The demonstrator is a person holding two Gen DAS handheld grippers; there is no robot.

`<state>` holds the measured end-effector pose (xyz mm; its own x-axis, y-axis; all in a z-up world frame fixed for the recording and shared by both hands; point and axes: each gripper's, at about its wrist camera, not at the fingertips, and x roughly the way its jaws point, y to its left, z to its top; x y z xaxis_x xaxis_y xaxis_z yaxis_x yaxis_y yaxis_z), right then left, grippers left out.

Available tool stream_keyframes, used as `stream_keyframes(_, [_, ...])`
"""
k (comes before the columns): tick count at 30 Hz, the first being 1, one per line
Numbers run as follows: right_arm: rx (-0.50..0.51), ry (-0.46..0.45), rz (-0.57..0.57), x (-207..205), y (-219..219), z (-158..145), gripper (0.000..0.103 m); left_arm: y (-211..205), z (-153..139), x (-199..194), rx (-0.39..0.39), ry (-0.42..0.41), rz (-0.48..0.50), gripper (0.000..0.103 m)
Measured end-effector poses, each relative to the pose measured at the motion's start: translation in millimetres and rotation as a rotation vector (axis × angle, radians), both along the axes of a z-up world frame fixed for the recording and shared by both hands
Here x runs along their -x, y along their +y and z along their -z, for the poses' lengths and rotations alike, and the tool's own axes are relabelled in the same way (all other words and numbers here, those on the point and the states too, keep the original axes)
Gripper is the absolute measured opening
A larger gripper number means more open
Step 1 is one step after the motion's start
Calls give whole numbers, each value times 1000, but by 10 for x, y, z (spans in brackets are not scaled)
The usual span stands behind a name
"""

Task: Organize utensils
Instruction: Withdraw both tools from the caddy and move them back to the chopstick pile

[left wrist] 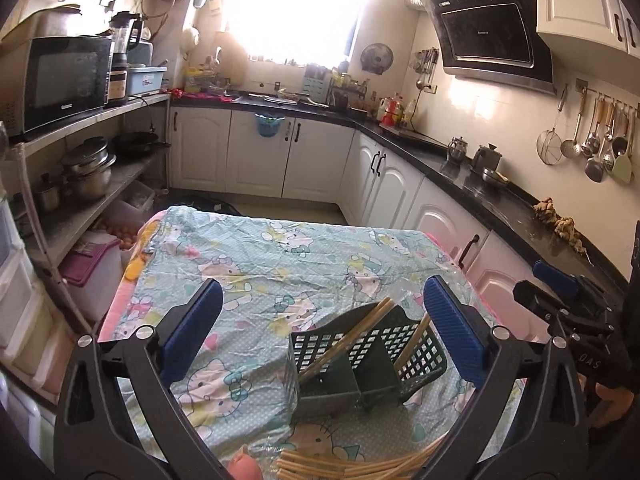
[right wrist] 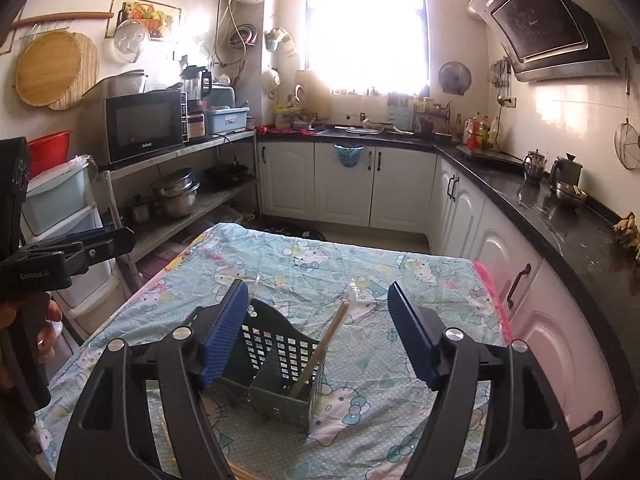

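Observation:
A dark green lattice utensil holder (left wrist: 360,364) stands on the table with the Hello Kitty cloth (left wrist: 280,264). Wooden chopsticks (left wrist: 348,340) lean in its compartments. A pile of loose chopsticks (left wrist: 360,466) lies on the cloth at the near edge. My left gripper (left wrist: 320,336) is open and empty, with the holder between and below its fingers. In the right wrist view the holder (right wrist: 280,356) holds one chopstick (right wrist: 324,348). My right gripper (right wrist: 316,332) is open and empty, just above the holder.
A pink object (left wrist: 244,466) lies beside the loose chopsticks. White cabinets under a black counter (left wrist: 500,196) run along the right. Shelves with a microwave (left wrist: 60,80) and pots stand on the left. The other gripper shows at the right edge (left wrist: 568,304).

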<state>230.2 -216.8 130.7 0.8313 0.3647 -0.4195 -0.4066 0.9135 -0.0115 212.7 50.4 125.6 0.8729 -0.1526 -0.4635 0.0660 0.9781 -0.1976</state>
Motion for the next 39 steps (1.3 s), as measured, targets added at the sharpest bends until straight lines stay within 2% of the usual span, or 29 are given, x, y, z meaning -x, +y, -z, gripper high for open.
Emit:
stream_keyframes(10, [-13,-10,13,238,-108,72,75,-103,89,313,-29,-28,5,93])
stream_keyframes(21, [-25,29,18,440,-152,240,77,-170,224,573,-37,-43,4,93])
stream_keyframes(39, [28,113,-18,763,-44,807,77,-27,719,759,4,60,-49,93])
